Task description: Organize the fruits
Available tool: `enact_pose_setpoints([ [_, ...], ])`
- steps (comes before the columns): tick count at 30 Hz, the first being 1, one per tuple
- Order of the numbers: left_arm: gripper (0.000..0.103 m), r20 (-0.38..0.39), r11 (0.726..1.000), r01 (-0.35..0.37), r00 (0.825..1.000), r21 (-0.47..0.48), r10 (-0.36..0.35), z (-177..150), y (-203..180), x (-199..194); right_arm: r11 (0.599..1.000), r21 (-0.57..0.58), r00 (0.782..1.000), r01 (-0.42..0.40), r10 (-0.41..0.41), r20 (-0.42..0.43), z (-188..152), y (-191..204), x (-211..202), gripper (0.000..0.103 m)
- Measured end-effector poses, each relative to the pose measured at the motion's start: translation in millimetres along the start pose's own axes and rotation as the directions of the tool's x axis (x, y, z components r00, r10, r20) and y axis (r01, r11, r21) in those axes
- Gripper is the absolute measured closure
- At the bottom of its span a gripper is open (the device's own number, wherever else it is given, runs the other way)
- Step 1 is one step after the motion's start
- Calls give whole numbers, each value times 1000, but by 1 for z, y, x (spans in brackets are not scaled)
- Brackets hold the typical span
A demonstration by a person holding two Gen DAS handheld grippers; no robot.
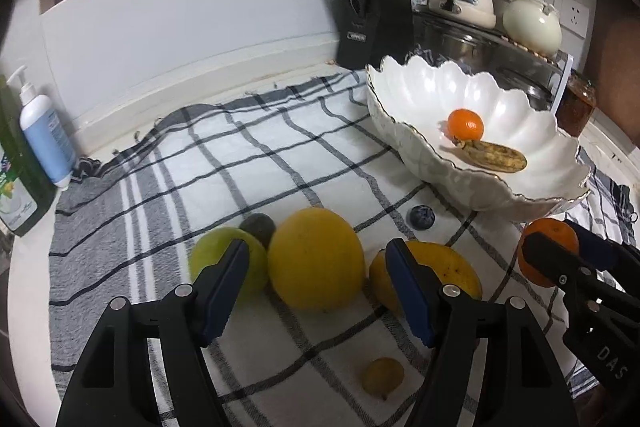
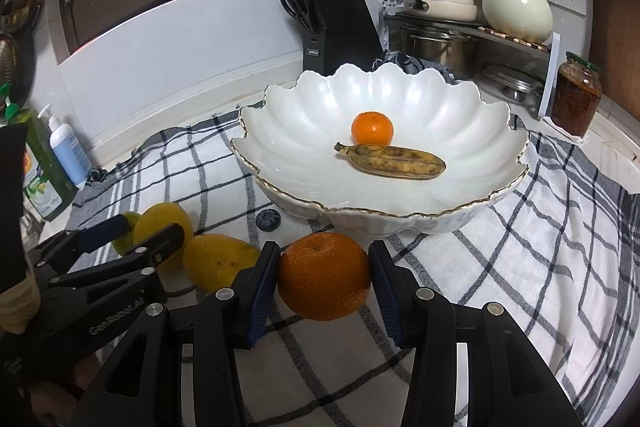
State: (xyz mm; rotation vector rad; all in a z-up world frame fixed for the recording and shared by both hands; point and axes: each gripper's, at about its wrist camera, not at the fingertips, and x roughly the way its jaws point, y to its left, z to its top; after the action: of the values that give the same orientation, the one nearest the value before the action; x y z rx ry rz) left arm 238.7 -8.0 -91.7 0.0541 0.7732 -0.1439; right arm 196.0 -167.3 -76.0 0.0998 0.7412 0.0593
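A white scalloped bowl (image 2: 460, 115) (image 1: 532, 183) holds a small tangerine (image 2: 372, 128) (image 1: 465, 124) and a spotted brown banana (image 2: 396, 160) (image 1: 492, 157). My right gripper (image 2: 324, 277) has both pads against a large orange (image 2: 323, 275) (image 1: 548, 251) in front of the bowl. My left gripper (image 1: 316, 267) is open around a big yellow round fruit (image 1: 316, 259) on the checked cloth. Beside it lie a green apple (image 1: 224, 259), a dark avocado (image 1: 259, 227), a yellow mango (image 1: 448, 271) (image 2: 218, 259), a dark blue fruit (image 1: 422, 217) (image 2: 269, 219) and a small yellow-brown fruit (image 1: 383, 375).
A black knife block (image 1: 374, 15) (image 2: 340, 23), a rack with pots and a kettle (image 2: 516, 7), and a jar (image 2: 576, 99) stand behind the bowl. A blue pump bottle (image 1: 46, 135) and a green soap bottle (image 1: 16, 183) stand at the left.
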Motion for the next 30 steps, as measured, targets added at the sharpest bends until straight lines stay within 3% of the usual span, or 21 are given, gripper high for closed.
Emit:
enact_pose_setpoints([
  [26, 34, 25, 994, -65, 998, 89, 63, -7, 0, 10, 1000, 0, 1000, -1, 1, -22, -3, 1, 13, 56],
  [30, 43, 6, 993, -69, 998, 98, 69, -9, -3, 13, 1000, 4, 1000, 3, -3, -23, -4, 0, 11, 56],
])
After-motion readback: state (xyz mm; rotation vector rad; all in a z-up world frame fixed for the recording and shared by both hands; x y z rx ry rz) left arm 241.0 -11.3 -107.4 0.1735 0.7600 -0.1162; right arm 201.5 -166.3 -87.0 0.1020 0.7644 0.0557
